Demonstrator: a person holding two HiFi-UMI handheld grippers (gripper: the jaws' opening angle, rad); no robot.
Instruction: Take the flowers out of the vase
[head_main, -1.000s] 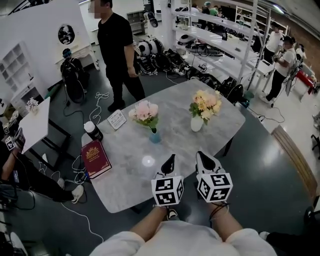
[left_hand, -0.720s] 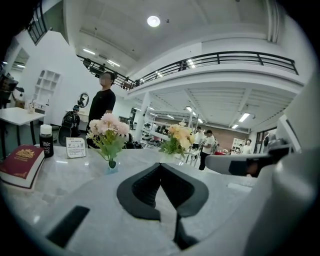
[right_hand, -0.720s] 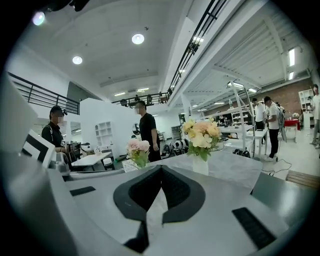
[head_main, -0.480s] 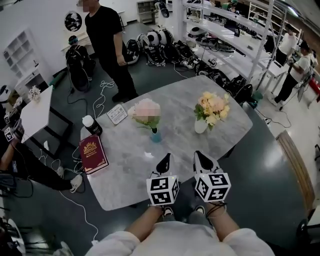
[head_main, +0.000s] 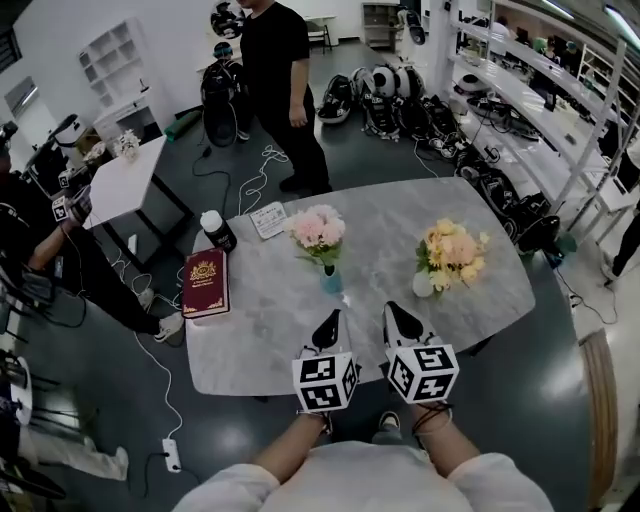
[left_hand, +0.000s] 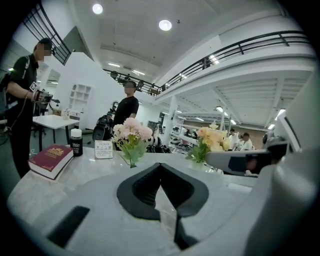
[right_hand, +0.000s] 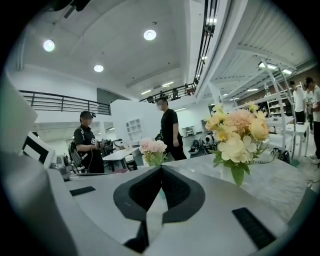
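Note:
Pink flowers (head_main: 318, 229) stand in a small blue vase (head_main: 331, 281) near the middle of the grey marble table (head_main: 260, 340). Yellow and peach flowers (head_main: 453, 248) stand in a white vase (head_main: 424, 285) to the right. My left gripper (head_main: 331, 319) hovers shut and empty over the table's near edge, short of the blue vase. My right gripper (head_main: 391, 311) is beside it, also shut and empty. The pink flowers (left_hand: 131, 134) and the yellow flowers (left_hand: 210, 140) show ahead in the left gripper view. The yellow flowers (right_hand: 239, 132) loom close on the right in the right gripper view, the pink flowers (right_hand: 153, 148) farther off.
A red book (head_main: 205, 284), a white-capped dark bottle (head_main: 217, 230) and a small card (head_main: 268, 219) lie on the table's left part. A person in black (head_main: 281, 80) stands beyond the table. Another person (head_main: 45, 255) stands by a white side table (head_main: 135, 185). Cables cross the floor.
The head view has swung, so the table and flowers sit more to the right and nearer. Both grippers stay shut and have shifted sideways a little over the near edge.

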